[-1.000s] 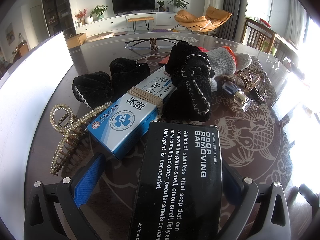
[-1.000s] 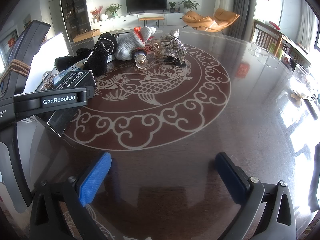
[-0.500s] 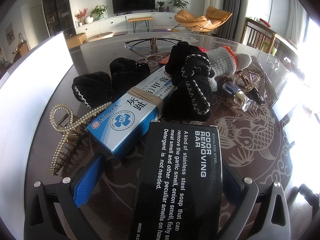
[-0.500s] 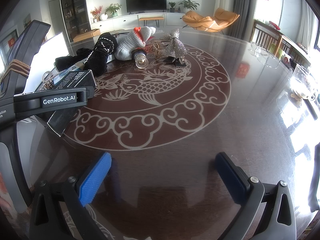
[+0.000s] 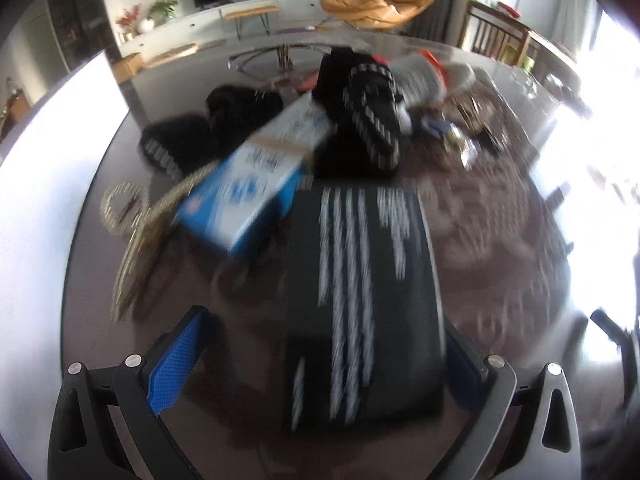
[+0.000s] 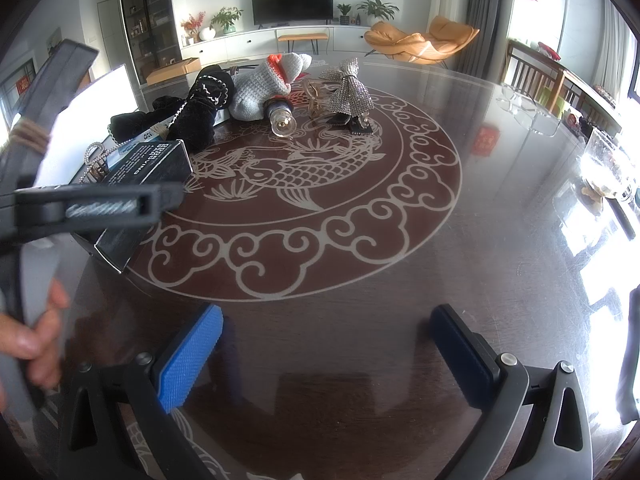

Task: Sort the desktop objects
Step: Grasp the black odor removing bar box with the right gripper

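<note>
Black box (image 5: 360, 300) x1 between spread left jaws, blue box (image 5: 248, 184) x1 beside; right jaws spread, empty.

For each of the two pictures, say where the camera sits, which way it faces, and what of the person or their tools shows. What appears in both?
Left wrist: on the left gripper, facing forward over a black box lying between its open fingers; motion-blurred.
Right wrist: on the right gripper, open over bare table; the person's hand shows at left.
Shared: the black box, grey glove and black glove.
</note>
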Motion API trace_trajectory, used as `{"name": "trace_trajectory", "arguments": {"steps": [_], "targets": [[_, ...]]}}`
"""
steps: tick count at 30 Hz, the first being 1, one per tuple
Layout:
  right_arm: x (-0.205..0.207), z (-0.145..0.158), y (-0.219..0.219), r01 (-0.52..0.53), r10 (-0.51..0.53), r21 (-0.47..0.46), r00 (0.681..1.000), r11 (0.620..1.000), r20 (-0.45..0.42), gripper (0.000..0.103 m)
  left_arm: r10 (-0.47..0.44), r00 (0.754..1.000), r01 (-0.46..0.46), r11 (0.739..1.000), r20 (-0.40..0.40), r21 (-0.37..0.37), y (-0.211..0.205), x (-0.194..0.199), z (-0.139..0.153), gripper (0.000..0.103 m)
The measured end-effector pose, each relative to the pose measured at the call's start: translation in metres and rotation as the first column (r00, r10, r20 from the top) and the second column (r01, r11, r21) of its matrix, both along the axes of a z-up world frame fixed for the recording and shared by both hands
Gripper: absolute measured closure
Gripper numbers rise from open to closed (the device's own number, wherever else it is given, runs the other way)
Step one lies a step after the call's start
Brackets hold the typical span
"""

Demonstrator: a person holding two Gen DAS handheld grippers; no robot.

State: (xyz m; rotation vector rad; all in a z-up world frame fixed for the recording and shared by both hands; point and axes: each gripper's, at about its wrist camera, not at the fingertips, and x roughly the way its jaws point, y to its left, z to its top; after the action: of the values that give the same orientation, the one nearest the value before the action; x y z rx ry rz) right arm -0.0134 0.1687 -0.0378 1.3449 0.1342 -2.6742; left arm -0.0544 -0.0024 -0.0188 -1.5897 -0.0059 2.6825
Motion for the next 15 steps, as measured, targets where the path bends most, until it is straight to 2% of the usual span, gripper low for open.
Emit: {"name": "trace_trajectory", "arguments": {"steps": [3,5,9,12,14,15], "targets": [[0.0,0.0,0.0,0.0,0.0,0.0,1.0,1.0,0.0,0.0,-0.024,0.998,0.027,0.998,-0.057,0.051,-0.022,0.046,0.004,0.0],[0.0,0.0,0.0,0.0,0.0,0.0,1.0,1.0,0.0,0.0,-0.019,0.995,0.025,0.998,-0.096,0.054,-0.033,0.062,0.01,0.0],[0.0,0.0,0.0,0.0,0.0,0.0,1.0,1.0,0.0,0.0,0.002,0.985,0.003,0.999,-0.174,0.032,-0.046,0.067,0.032,0.0],[0.0,0.001,0.0,-0.004,0.004,-0.019,1.0,1.0,0.007,0.0,0.022,0.985,-0.008,0.996,-0.17,0.083,-0.055,0.07,0.041,0.0],[0.001,0.011,0.005,-0.008,0.015,-0.169,0.999,0.986,0.037,0.0,0.029,0.983,-0.012,0.995,-0.181,0.094,-0.066,0.076,0.05,0.0],[0.001,0.017,0.007,0.005,0.01,-0.311,0.999,0.95,0.048,0.0,0.031,0.981,-0.014,0.996,-0.189,0.092,-0.067,0.08,0.051,0.0]]}}
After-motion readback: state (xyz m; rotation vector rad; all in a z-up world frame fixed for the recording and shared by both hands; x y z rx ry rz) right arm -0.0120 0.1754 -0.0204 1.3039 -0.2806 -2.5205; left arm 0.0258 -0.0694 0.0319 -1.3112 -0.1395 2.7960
